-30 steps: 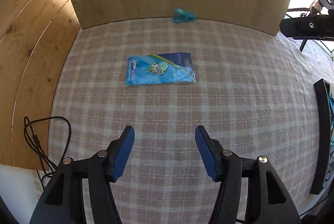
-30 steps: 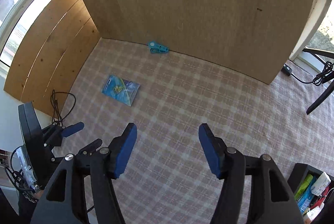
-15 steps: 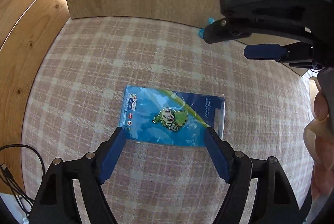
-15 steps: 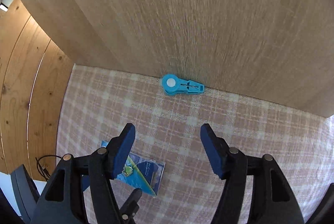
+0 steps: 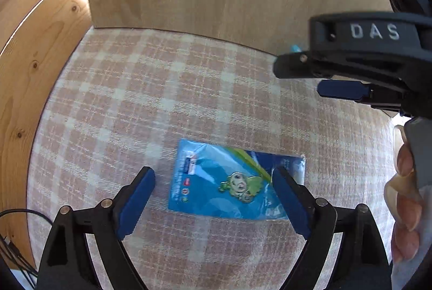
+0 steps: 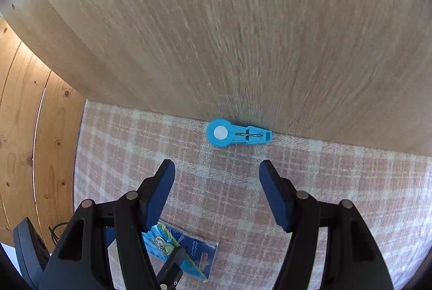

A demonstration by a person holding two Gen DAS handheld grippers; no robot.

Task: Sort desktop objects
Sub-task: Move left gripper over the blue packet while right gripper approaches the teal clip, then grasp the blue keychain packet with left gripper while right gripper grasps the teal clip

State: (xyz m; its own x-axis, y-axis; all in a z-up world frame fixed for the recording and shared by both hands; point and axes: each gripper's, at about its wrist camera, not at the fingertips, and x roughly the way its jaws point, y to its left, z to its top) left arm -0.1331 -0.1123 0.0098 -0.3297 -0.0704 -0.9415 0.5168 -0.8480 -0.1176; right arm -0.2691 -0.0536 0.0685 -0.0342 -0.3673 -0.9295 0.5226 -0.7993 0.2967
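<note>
A blue packet (image 5: 235,182) holding a green cartoon pin lies flat on the checked cloth. My left gripper (image 5: 213,190) stands wide open just over it, one blue pad on each side, the right pad overlapping the packet's right end. A blue plastic clip (image 6: 237,133) lies against the foot of the wooden back board. My right gripper (image 6: 217,182) is open a little short of the clip, with nothing between its pads. The packet (image 6: 189,246) also shows low in the right wrist view, partly behind a finger.
A wooden back board (image 6: 243,33) closes off the far side and a pine side panel (image 5: 32,74) the left. A black cable (image 5: 16,217) trails at the lower left. The right gripper's black frame (image 5: 364,55) and a person's hand (image 5: 405,195) crowd the left wrist view's right side.
Both grippers came forward and down. The left one widened its jaws and now straddles the packet; the right one closed in on the clip by the back board.
</note>
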